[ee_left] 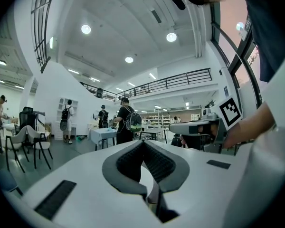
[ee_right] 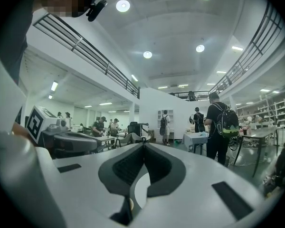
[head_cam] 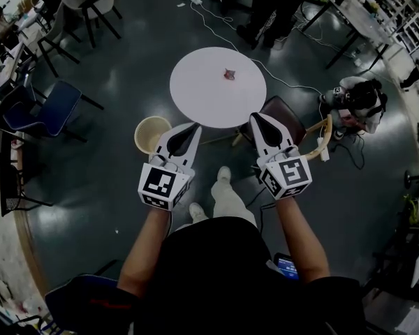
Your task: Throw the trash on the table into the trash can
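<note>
I'm hovering left hand-held gripper [head_cam: 193,128], right hand-held gripper [head_cam: 258,120], both closed, empty, beside tabletop [head_cam: 202,89]; trash [head_cam: 229,74] sitting mid-tabletop; next needing opened jaws, reaching.

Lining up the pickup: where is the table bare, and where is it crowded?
The round table is bare except for the small crumpled trash just beyond its middle; its left half and near edge are free. The crowding is off the near rim: trash can at left, brown chair at right, with a gap between them.
</note>
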Demonstrator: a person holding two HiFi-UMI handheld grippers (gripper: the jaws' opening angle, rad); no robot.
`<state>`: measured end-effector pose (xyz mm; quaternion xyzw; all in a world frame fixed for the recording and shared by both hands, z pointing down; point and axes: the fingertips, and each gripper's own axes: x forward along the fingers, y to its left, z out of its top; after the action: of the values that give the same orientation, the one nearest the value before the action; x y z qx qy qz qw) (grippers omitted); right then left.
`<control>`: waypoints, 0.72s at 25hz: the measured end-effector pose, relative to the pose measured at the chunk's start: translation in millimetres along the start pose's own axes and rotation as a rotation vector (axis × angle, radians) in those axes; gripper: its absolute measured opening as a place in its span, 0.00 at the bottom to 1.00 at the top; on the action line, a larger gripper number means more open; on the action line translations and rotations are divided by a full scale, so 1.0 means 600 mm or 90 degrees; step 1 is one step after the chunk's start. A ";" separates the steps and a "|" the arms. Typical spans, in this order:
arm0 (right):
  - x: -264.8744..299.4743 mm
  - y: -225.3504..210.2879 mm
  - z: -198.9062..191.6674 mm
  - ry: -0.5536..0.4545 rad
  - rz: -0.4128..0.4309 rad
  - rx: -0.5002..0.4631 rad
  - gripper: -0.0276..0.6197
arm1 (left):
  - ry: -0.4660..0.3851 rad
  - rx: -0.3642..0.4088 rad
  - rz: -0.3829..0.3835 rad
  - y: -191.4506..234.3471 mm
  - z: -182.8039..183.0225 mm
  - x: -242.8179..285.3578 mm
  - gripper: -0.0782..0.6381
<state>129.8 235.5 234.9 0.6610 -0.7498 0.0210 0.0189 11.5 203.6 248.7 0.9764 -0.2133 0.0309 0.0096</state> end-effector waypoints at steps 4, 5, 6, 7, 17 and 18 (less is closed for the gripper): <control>0.025 -0.022 -0.010 0.007 0.001 0.004 0.07 | -0.007 -0.010 -0.012 0.008 -0.004 0.025 0.13; 0.032 -0.028 -0.011 0.008 0.002 0.004 0.07 | -0.010 -0.014 -0.014 0.012 -0.003 0.032 0.13; 0.039 -0.034 -0.012 0.010 0.004 0.003 0.07 | -0.013 -0.019 -0.017 0.015 -0.003 0.041 0.13; 0.046 -0.041 -0.012 0.012 0.006 0.002 0.07 | -0.012 -0.022 -0.019 0.017 -0.002 0.051 0.13; 0.136 -0.121 -0.035 0.039 0.024 0.009 0.07 | 0.007 -0.035 -0.016 0.061 -0.006 0.147 0.13; 0.146 -0.129 -0.038 0.043 0.027 0.010 0.07 | 0.010 -0.037 -0.015 0.067 -0.008 0.158 0.13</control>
<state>195.8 140.0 263.4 0.6443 -0.7621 0.0497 0.0387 80.4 127.8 259.6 0.9780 -0.2024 0.0319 0.0398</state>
